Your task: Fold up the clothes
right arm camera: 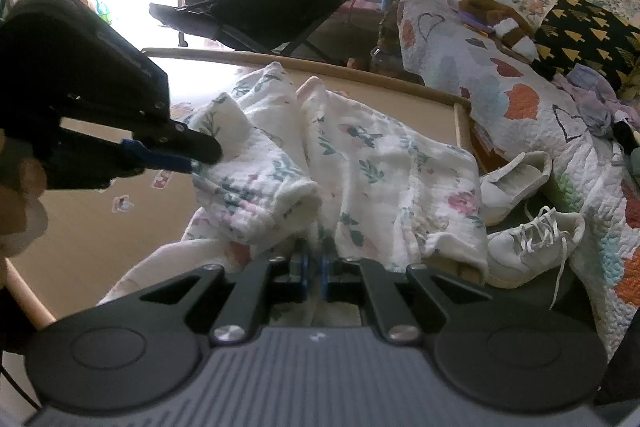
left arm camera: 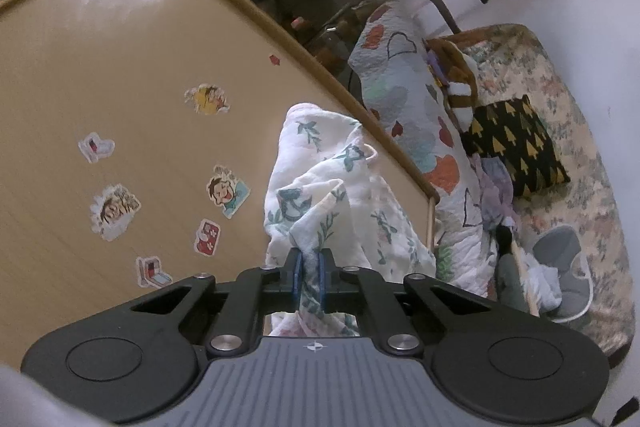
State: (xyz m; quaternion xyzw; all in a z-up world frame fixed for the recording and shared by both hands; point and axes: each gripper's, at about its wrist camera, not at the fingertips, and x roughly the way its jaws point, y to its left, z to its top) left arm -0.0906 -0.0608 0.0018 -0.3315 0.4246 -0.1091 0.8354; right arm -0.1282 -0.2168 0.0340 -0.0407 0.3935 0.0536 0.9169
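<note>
Clamped on thin folds of the floral garment [right arm camera: 360, 163] with both sets of jaws: left gripper [left arm camera: 308, 267] on a raised corner, right gripper [right arm camera: 314, 263] on the near hem. Bunched on the table [left arm camera: 120, 67], near its right edge. Risk: fabric slipping from such shallow pinches when lifted, or sliding off toward the sneakers [right arm camera: 532, 247].

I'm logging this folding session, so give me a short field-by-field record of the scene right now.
garment: white floral cloth, crumpled, unfolded
surface: tan table with cartoon stickers
left gripper: shut on a fold of the cloth
right gripper: shut on the cloth's near edge
beside table: white sneakers, heart-patterned quilt
fold progress: not yet started
</note>
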